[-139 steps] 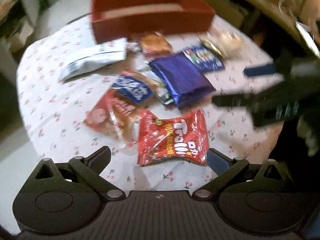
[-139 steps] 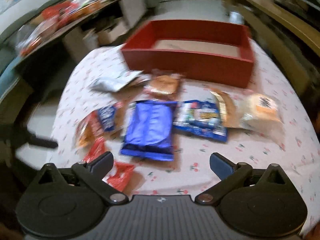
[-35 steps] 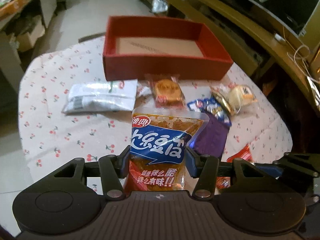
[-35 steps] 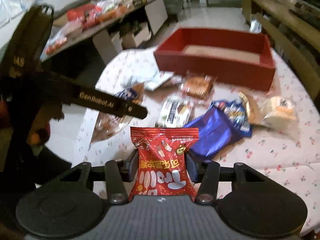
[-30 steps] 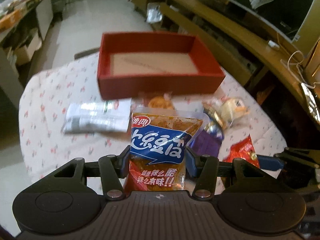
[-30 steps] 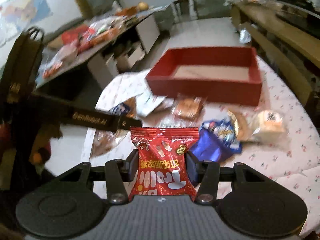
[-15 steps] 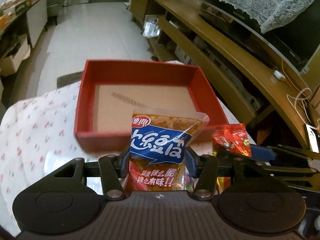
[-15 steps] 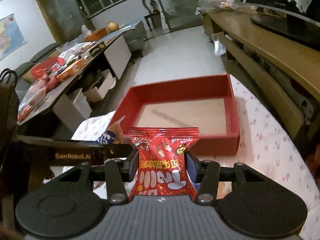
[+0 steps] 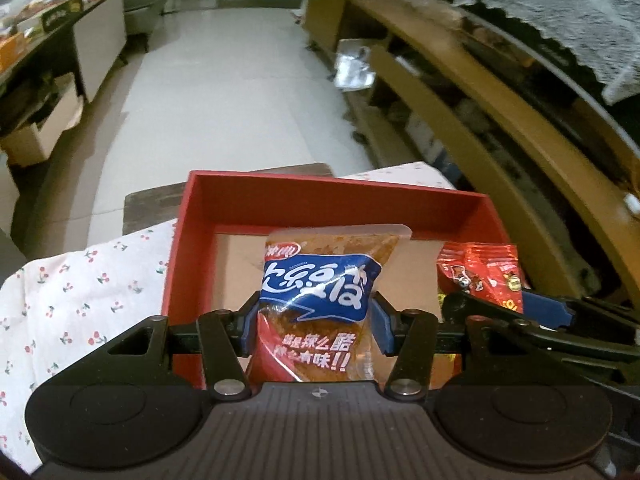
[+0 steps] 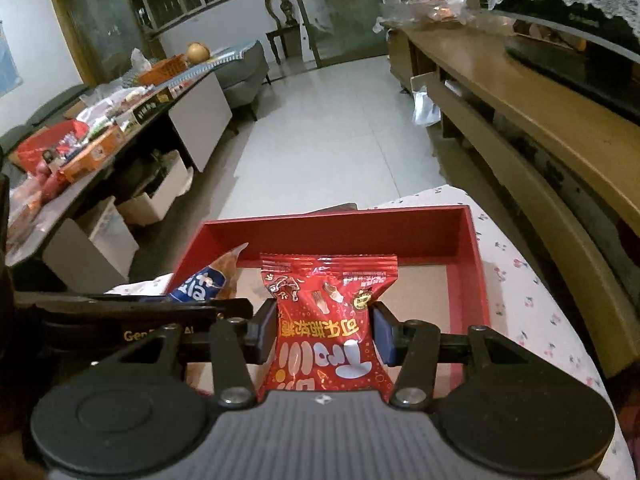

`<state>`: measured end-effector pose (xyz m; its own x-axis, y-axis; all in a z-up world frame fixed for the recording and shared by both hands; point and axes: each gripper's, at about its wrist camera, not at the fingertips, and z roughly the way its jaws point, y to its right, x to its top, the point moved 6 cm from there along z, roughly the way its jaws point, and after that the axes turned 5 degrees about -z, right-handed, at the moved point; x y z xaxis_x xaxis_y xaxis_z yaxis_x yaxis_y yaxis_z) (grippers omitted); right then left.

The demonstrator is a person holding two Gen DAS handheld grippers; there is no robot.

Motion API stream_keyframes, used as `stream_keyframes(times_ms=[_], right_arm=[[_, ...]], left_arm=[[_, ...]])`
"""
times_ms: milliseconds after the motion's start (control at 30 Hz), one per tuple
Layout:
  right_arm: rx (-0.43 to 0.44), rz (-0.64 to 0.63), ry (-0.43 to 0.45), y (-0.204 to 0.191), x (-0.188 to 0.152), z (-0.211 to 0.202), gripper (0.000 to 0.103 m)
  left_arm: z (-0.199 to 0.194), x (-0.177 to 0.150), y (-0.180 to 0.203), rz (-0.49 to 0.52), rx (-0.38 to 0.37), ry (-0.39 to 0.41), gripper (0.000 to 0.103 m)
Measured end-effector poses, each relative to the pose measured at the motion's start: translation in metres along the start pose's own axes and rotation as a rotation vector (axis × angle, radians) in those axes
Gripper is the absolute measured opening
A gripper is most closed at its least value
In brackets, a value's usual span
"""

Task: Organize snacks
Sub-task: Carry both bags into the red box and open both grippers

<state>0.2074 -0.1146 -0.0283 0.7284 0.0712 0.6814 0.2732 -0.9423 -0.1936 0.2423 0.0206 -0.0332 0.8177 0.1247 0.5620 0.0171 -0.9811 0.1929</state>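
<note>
My left gripper (image 9: 316, 320) is shut on a clear snack pack with a blue label (image 9: 320, 288) and holds it over the left half of the open red box (image 9: 320, 200). My right gripper (image 10: 324, 334) is shut on a red Trolli candy bag (image 10: 328, 320) and holds it over the same red box (image 10: 336, 236). The candy bag also shows at the right in the left wrist view (image 9: 480, 276). The blue-label pack shows at the left in the right wrist view (image 10: 208, 280). The box floor that shows is bare cardboard.
The box stands on a table with a white cherry-print cloth (image 9: 80, 288), which also shows right of the box (image 10: 528, 304). A long wooden bench (image 10: 520, 120) runs on the right. A cluttered low cabinet (image 10: 100, 136) stands at the left beyond the table.
Both grippers have moved forward with their packs and now hang over the red box. The loose snacks on the cloth have dropped out of view.
</note>
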Motion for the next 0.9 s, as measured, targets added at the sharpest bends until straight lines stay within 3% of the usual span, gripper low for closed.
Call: stream_keyframes(times_ms=[267, 333, 900], right_arm=[[-0.028, -0.031, -0.054, 0.006, -0.005, 0.045, 0.063], [-0.040, -0.032, -0.061, 0.009, -0.006, 0.051, 0.063], [-0.097, -0.072, -0.105, 0.022, -0.016, 0.068, 0.064]], left_arm=[[0.039, -0.003, -0.015, -0.018, 0.074, -0.047, 0.061], [0.041, -0.004, -0.013, 0.020, 0.108, -0.035, 0.061], [0.053, -0.014, -0.013, 0.011, 0.120, -0.076, 0.065]])
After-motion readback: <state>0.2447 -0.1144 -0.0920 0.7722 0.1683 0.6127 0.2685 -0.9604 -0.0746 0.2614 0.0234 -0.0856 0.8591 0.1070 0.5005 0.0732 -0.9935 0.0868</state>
